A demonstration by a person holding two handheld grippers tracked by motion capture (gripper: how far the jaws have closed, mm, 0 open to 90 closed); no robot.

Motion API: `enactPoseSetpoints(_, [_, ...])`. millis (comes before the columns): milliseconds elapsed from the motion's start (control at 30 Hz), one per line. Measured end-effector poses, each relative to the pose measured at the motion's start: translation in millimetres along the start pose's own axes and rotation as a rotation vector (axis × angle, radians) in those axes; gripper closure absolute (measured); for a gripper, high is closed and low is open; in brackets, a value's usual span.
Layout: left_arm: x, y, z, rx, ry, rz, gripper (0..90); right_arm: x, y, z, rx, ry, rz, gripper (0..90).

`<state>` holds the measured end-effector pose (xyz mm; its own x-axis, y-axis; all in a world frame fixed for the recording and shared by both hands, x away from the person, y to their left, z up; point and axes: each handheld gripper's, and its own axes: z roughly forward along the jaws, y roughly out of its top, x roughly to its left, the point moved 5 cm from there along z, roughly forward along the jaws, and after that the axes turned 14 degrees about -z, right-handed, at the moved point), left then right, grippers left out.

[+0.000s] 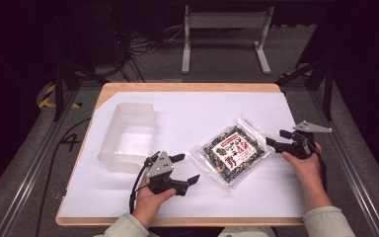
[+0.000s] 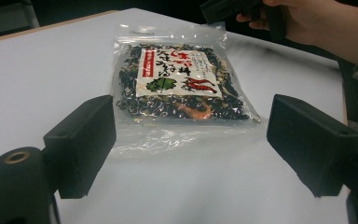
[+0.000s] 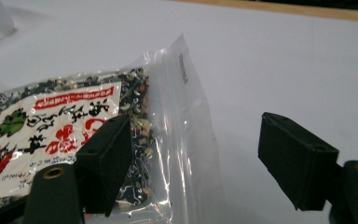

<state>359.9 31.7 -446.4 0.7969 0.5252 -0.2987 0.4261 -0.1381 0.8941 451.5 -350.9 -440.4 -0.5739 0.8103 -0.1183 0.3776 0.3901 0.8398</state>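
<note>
A clear plastic packet (image 1: 232, 150) of dark dried food with a white and red label lies flat on the white sheet, right of the middle. My left gripper (image 1: 186, 169) rests just left of it, pointing at it, jaws open and empty. In the left gripper view the packet (image 2: 182, 79) lies a short way beyond the open left gripper (image 2: 191, 119). My right gripper (image 1: 275, 138) is at the packet's right corner, open. In the right gripper view the packet (image 3: 60, 121) has its clear sealed edge between the jaws of the right gripper (image 3: 198, 149), and neither pad presses on it.
A translucent plastic tub (image 1: 128, 136) stands empty at the left of the white sheet (image 1: 202, 108), which covers the wooden table (image 1: 187, 87). The right hand (image 2: 307, 23) shows beyond the packet. A grey metal stand (image 1: 224, 29) sits on the floor behind.
</note>
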Motion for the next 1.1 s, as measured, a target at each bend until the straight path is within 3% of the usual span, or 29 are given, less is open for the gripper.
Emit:
enactPoseSetpoints(167, [-1.6,0.0,-2.2,-0.009,0.002,-0.017,20.4,3.2,-6.4,6.8,0.044,0.031,0.001,34.0])
enactPoseSetpoints(433, [0.2,1.0,-3.4,-0.015,0.028,0.001,21.6,5.4,-14.8,13.7,0.097,0.077,0.047,40.7])
enactPoseSetpoints(600, [-1.2,0.3,-2.6,-0.006,0.033,-0.016,19.1,5.3,-18.5,15.3,0.119,0.129,0.126,44.1])
enactPoseSetpoints(700, [-2.2,0.6,-2.1,-0.004,0.037,0.001,18.9,5.2,-20.7,15.9,0.137,0.14,0.143,46.4])
enactPoseSetpoints(933, [-3.3,0.4,-1.0,0.011,0.044,0.008,18.9,8.4,-20.1,14.9,0.146,0.144,0.122,55.5])
enactPoseSetpoints(1100, [-5.2,1.0,-0.3,0.023,0.063,0.038,19.0,9.5,-20.8,13.6,0.155,0.15,0.111,66.8])
